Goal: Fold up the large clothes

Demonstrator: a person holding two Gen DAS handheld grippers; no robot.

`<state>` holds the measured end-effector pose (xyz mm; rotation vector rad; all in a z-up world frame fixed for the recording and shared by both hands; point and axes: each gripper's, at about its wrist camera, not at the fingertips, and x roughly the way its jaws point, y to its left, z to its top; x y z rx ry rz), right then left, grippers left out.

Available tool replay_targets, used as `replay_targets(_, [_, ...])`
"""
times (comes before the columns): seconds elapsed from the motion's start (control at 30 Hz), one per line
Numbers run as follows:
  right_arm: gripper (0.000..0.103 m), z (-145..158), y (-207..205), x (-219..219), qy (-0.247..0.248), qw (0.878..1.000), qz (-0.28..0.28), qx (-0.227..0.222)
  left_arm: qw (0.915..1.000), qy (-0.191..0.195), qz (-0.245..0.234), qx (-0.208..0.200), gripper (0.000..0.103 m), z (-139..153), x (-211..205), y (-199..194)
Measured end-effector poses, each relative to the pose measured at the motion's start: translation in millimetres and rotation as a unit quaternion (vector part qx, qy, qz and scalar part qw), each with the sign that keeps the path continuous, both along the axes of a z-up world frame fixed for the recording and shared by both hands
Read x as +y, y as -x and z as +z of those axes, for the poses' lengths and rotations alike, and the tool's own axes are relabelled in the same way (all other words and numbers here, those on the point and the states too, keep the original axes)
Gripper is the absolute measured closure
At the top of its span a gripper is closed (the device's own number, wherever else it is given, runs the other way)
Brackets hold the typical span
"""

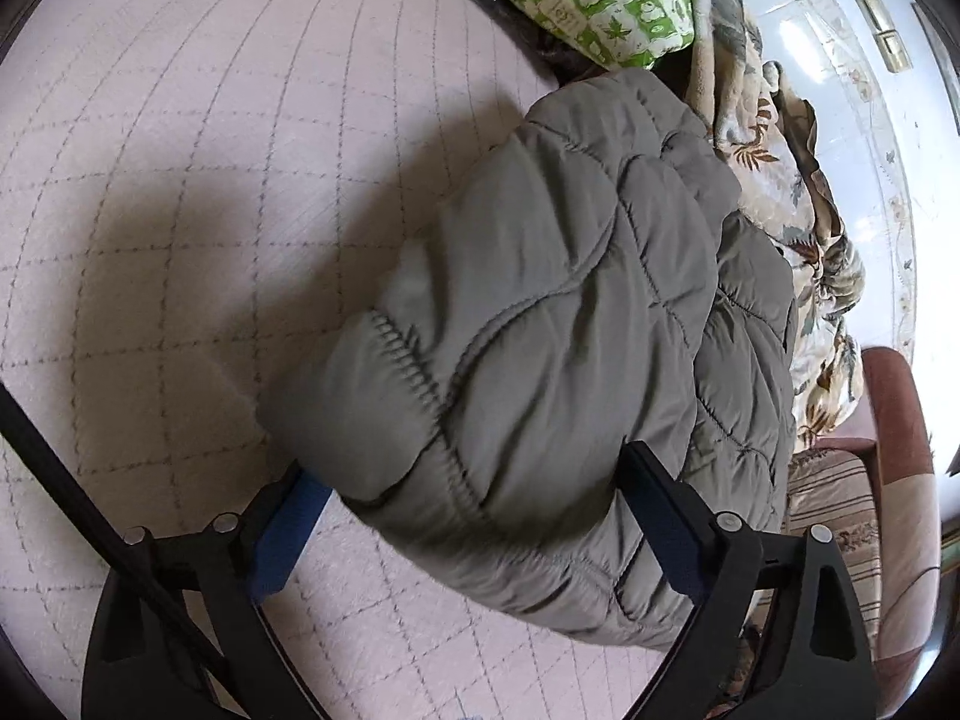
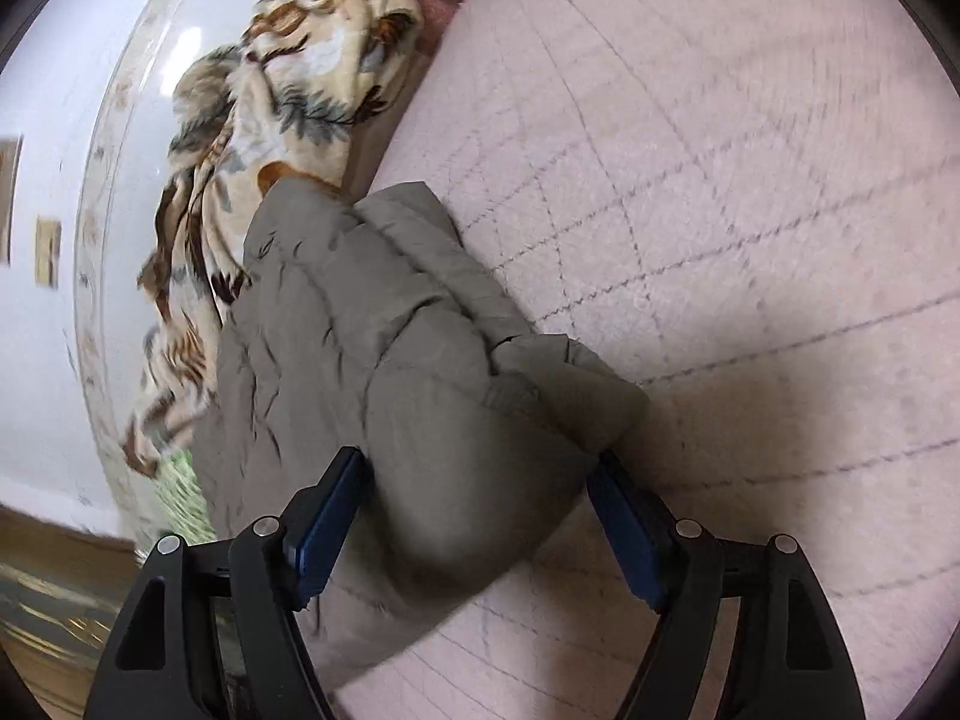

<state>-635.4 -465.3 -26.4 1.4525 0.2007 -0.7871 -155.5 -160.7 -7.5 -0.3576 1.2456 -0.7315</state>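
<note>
A grey quilted jacket (image 1: 558,324) lies bunched on a pink checked bed cover (image 1: 198,192), its far side against a floral blanket (image 2: 288,78). The left gripper (image 1: 474,480) straddles the jacket's near end, jaws spread wide and fabric bulging between them. The right gripper (image 2: 480,480) likewise stands open around a padded fold of the jacket.
</note>
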Motion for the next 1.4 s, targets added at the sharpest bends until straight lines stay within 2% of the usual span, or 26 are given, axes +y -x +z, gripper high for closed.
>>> replay_targets(0.07, [0.023, 2.5, -4.9, -4.5, 0.013, 1.0, -0.002, 0.005, 0.9999, -0.006, 0.0, -0.013, 0.012, 1.3, -3.4, 0.8])
replay_targets(0.1, [0.028, 4.3, -7.2, -5.8, 0.02, 1.0, -0.002, 0.01, 0.9997, -0.011, 0.0, -0.024, 0.018, 2.7, -5.0, 1.6])
replay_targets(0.13, [0.038, 6.2, -9.6, -6.2, 0.03, 0.999, -0.002, 0.018, 0.9992, -0.015, -0.001, -0.036, 0.022, 5.1, -6.9, 2.5])
replay_targets(0.2, [0.048, 16.9, -20.4, -9.0, 0.065, 0.995, 0.019, 0.072, 0.9958, -0.038, -0.012, -0.082, 0.034, 15.1, -13.9, 9.5])
replay_targets(0.27, [0.055, 35.5, -34.0, -3.9, 0.117, 0.981, 0.045, 0.147, 0.9818, -0.088, -0.029, -0.166, 0.041, 31.5, -28.7, 26.2])
replay_targets(0.3, [0.06, 50.6, -47.9, 4.1, 0.165, 0.961, 0.066, 0.213, 0.9748, -0.106, -0.034, -0.193, 0.043, 35.9, -33.6, 32.3])
replay_targets(0.37, [0.064, 66.6, -69.0, 21.7, 0.238, 0.918, 0.091, 0.304, 0.9495, -0.155, -0.048, -0.269, 0.046, 45.3, -48.1, 51.4])
replay_targets(0.4, [0.065, 70.1, -76.0, 28.5, 0.261, 0.901, 0.097, 0.333, 0.9396, -0.169, -0.05, -0.294, 0.046, 47.6, -51.2, 57.7])
replay_targets(0.47, [0.067, 73.9, -87.5, 39.8, 0.297, 0.869, 0.104, 0.38, 0.9249, -0.186, -0.056, -0.327, 0.048, 51.1, -55.5, 65.6])
replay_targets(0.53, [0.068, 74.3, -94.0, 45.7, 0.32, 0.847, 0.111, 0.411, 0.9143, -0.196, -0.06, -0.35, 0.049, 53.1, -55.8, 71.5])
replay_targets(0.6, [0.068, 75.9, -96.9, 48.4, 0.334, 0.834, 0.113, 0.425, 0.9036, -0.205, -0.063, -0.371, 0.049, 55.3, -57.0, 76.6])
replay_targets(0.67, [0.068, 81.1, -99.0, 52.0, 0.352, 0.819, 0.115, 0.438, 0.8979, -0.208, -0.063, -0.383, 0.05, 59.4, -57.7, 79.6])
replay_targets(0.8, [0.069, 95.6, -99.1, 61.3, 0.379, 0.804, 0.114, 0.444, 0.8965, -0.199, -0.06, -0.391, 0.051, 71.8, -52.6, 82.9])
replay_targets(0.87, [0.07, 102.5, -102.1, 72.3, 0.401, 0.787, 0.115, 0.455, 0.897, -0.196, -0.06, -0.392, 0.051, 76.8, -47.5, 87.7])
replay_targets(1.13, [0.07, 136.7, -83.3, 120.7, 0.448, 0.77, 0.117, 0.44, 0.8862, -0.18, -0.058, -0.423, 0.052, 107.3, -3.7, 122.3])
replay_targets(1.27, [0.07, 146.9, -62.9, 142.3, 0.446, 0.788, 0.122, 0.406, 0.8883, -0.176, -0.05, -0.421, 0.052, 111.5, 27.7, 139.3])
replay_targets(1.4, [0.07, 130.9, -45.2, 167.1, 0.435, 0.79, 0.141, 0.409, 0.893, -0.191, -0.061, -0.403, 0.052, 93.4, 51.6, 156.9])
